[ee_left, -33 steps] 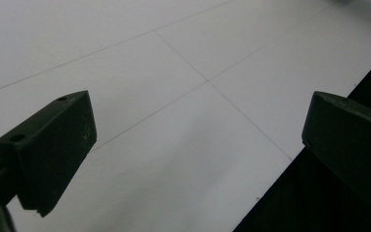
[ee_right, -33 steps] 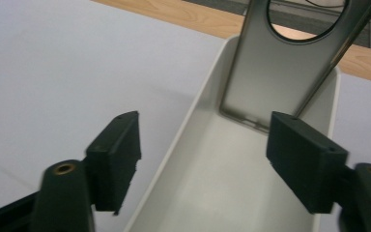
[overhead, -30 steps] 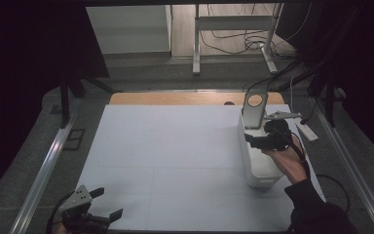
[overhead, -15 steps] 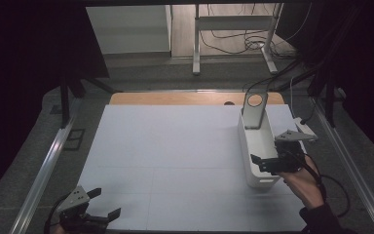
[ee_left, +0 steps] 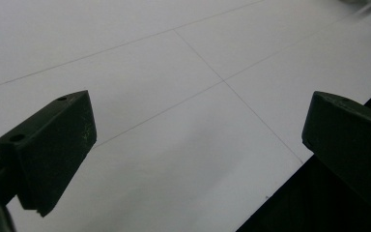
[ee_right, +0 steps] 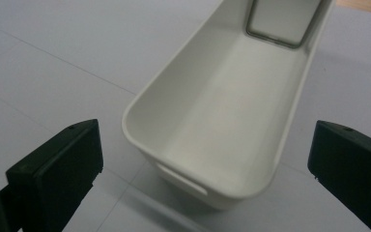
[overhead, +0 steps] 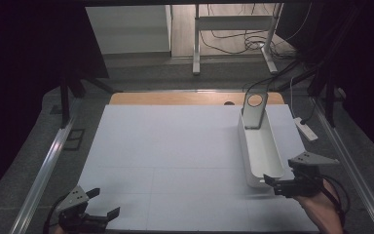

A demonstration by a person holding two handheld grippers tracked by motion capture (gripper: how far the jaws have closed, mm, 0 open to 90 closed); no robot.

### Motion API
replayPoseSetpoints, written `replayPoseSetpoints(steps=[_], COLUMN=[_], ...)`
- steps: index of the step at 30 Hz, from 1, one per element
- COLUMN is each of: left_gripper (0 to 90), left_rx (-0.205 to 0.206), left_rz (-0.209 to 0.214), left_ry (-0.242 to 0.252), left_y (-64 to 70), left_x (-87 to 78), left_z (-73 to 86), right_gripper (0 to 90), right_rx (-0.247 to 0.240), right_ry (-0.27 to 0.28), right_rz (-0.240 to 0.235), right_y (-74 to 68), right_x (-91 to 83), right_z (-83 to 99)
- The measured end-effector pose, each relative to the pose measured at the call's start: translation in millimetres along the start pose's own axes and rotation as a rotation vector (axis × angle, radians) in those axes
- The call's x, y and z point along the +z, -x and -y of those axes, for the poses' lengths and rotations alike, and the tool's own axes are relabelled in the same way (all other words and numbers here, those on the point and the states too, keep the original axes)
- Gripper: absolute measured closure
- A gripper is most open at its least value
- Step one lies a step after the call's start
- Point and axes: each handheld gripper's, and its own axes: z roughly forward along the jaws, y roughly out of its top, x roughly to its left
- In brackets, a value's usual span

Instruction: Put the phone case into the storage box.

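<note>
A long white bin [overhead: 259, 146] lies lengthwise on the right part of the white mat [overhead: 175, 146], and its inside [ee_right: 232, 111] is empty. A grey stand with a round hole [overhead: 254, 108] rises at the bin's far end. My right gripper [overhead: 272, 185] is just off the bin's near end, held by a hand, pointing left. Its jaws are wide open [ee_right: 205, 140] with the bin's near end between and beyond them, not touching. My left gripper [overhead: 103, 202] hovers open at the mat's near left corner, over bare mat [ee_left: 149, 72], holding nothing [ee_left: 198, 125].
A white power strip [overhead: 304, 129] lies on the mat's right edge beside the bin. A wooden strip [overhead: 175, 99] borders the mat's far side. Metal rails [overhead: 48, 165] run along both sides of the table. Frame legs and cables sit beyond the far edge.
My right gripper has drawn back from above the bin toward the near edge, ending just off the bin's near end. The left gripper has barely moved.
</note>
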Motion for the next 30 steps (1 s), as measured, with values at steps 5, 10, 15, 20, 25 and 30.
replayPoseSetpoints(steps=[5, 10, 15, 20, 25, 30], left_gripper=[0.0, 0.0, 0.0, 0.0, 0.0, 0.0], left_rx=[-0.004, -0.013, -0.006, -0.003, -0.002, 0.001], left_rz=[-0.016, -0.031, -0.045, -0.049, -0.049, -0.052], left_ry=[0.003, 0.009, 0.004, 0.001, -0.001, -0.005], left_y=[0.2, -0.7, 0.3, 0.9, 0.9, 1.3], left_x=[-0.7, -2.6, -2.6, -2.3, -2.3, -1.9], left_z=[0.5, 1.6, 1.6, 1.6, 1.8, 1.9], right_gripper=[0.0, 0.0, 0.0, 0.0, 0.0, 0.0], right_rx=[0.02, 0.04, 0.053, 0.042, 0.039, 0.032], right_ry=[-0.003, 0.01, 0.003, -0.02, -0.031, -0.029], right_rz=[0.001, 0.015, 0.02, 0.034, 0.043, 0.056], right_y=[-0.6, -3.3, -6.3, -8.6, -10.4, -11.1], right_x=[-6.0, -11.5, -14.4, -14.0, -13.1, -13.6], right_z=[11.8, 26.9, 42.9, 55.4, 62.5, 63.8])
